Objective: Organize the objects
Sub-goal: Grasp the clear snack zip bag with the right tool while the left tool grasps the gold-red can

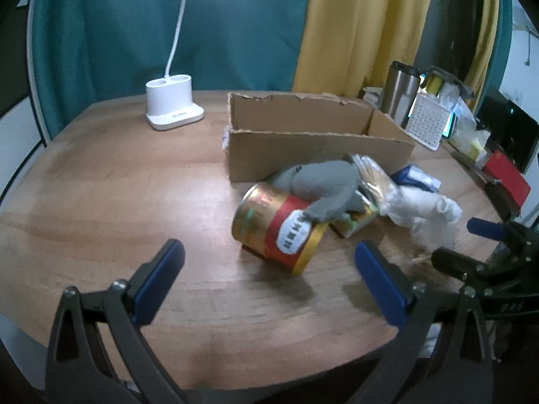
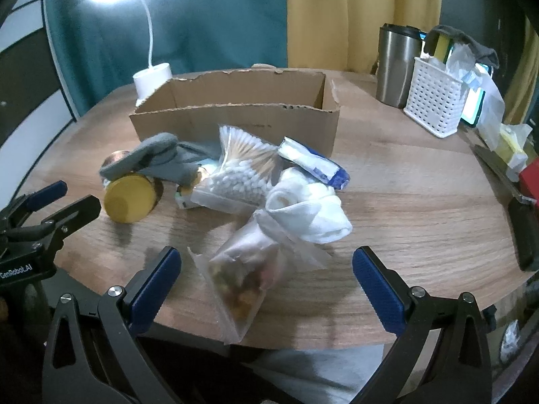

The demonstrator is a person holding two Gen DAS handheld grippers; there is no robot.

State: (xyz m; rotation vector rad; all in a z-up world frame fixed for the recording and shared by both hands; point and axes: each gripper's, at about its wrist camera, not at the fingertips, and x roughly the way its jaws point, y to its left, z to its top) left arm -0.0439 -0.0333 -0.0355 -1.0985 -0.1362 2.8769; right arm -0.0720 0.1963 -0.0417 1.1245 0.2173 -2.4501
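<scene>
An open cardboard box (image 1: 303, 155) (image 2: 235, 118) stands mid-table. In front of it lies a pile: a red and gold can (image 1: 279, 229) (image 2: 129, 197) on its side, a grey sock (image 1: 326, 185) (image 2: 158, 160) draped over it, a bag of cotton swabs (image 2: 239, 171), a blue and white packet (image 2: 313, 161), white socks (image 2: 310, 212) (image 1: 424, 208) and a clear snack bag (image 2: 242, 282). My left gripper (image 1: 269, 269) is open, just short of the can. My right gripper (image 2: 266, 272) is open with the snack bag between its fingers, untouched.
A white desk lamp (image 1: 171, 107) (image 2: 151, 77) stands at the back left. A steel tumbler (image 2: 397, 67) (image 1: 402, 92), a white basket (image 2: 434, 97) (image 1: 427, 121) and clutter sit at the right. A red box (image 1: 505, 175) and a black knife (image 2: 518, 222) lie near the right edge.
</scene>
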